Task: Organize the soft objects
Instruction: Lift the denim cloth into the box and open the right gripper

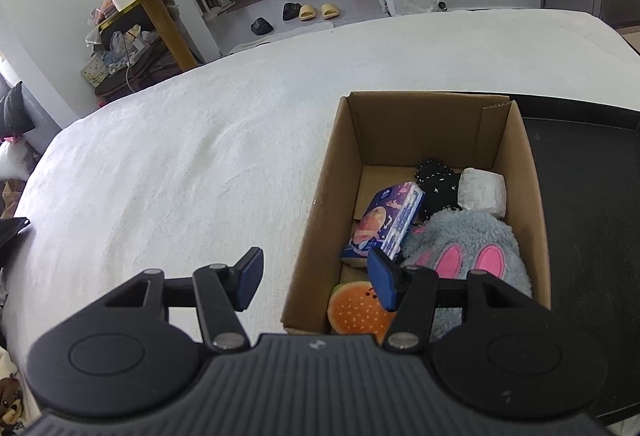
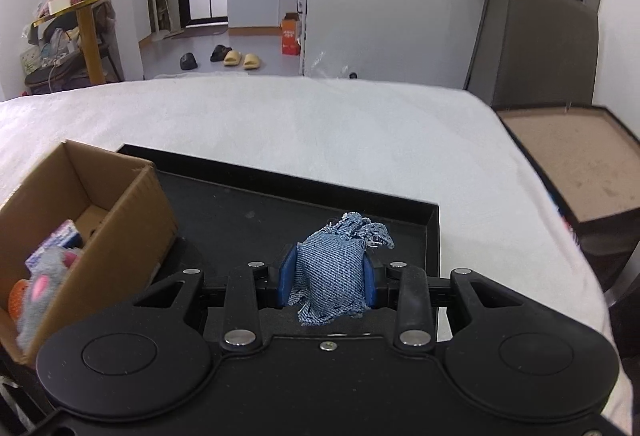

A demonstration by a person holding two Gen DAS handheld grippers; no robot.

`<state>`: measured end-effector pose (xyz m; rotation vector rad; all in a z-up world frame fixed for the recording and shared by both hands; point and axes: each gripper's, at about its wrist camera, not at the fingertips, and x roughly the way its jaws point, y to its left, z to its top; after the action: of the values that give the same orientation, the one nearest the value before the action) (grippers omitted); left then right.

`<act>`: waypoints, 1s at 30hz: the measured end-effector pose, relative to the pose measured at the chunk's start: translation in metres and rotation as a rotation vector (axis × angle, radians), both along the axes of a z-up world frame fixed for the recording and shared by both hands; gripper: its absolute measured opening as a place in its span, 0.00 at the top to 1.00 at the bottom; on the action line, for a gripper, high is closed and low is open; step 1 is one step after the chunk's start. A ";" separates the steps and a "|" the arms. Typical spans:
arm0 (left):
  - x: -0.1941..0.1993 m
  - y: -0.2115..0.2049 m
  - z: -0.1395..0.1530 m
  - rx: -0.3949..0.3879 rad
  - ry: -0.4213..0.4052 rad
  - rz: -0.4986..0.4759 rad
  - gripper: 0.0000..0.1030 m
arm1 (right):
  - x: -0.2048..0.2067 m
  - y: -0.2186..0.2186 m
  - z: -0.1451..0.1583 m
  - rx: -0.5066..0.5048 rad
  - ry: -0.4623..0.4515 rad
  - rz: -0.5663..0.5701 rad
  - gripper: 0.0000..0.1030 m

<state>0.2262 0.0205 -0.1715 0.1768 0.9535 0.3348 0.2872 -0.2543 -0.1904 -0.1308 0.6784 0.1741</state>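
My right tongs (image 2: 327,278) are pinching a denim scrap (image 2: 334,270) between their blue pads, above the black tray (image 2: 434,236) that lies on the white bed (image 2: 320,123). The scrap looks very light and completely limp. It bunches into a lump between the pads, with a frayed tail poking out past them and loose threads hanging below. I judge it will not slip easily, since the weave is coarse and the pads bite into a thick fold, but it could snag on the box rim by its ragged edge. The best hold is where I have it, across the bulk of the wad rather than on a loose corner.

It is pale blue, washed-looking denim with a fine diagonal weave and torn, fringed edges.

My left tongs (image 1: 316,282) are spread with nothing between them, hovering over the near left corner of the cardboard box (image 1: 316,220), one pad outside the wall and one over the inside. The box stands beside the tray and already holds a grey plush with pink ears (image 1: 468,248), a tissue pack (image 1: 384,224), an orange burger-like toy (image 1: 358,310), a black knitted piece (image 1: 436,183) and a white bundle (image 1: 482,191). There is room left at the far end, so I judge the scrap belongs there next.
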 end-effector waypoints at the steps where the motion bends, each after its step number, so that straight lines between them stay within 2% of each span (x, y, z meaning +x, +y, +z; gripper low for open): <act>1: -0.002 0.001 0.000 -0.002 -0.005 -0.007 0.46 | -0.002 0.002 0.002 -0.007 -0.009 0.004 0.68; 19: -0.019 0.018 0.000 -0.084 -0.020 -0.095 0.46 | -0.029 0.043 0.015 0.018 -0.014 0.004 0.67; 30: -0.021 0.033 -0.007 -0.199 -0.039 -0.094 0.46 | -0.042 0.068 0.030 0.055 -0.069 0.036 0.67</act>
<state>0.2049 0.0534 -0.1788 0.0324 0.9304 0.1547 0.2456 -0.1866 -0.1606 -0.0958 0.6020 0.2218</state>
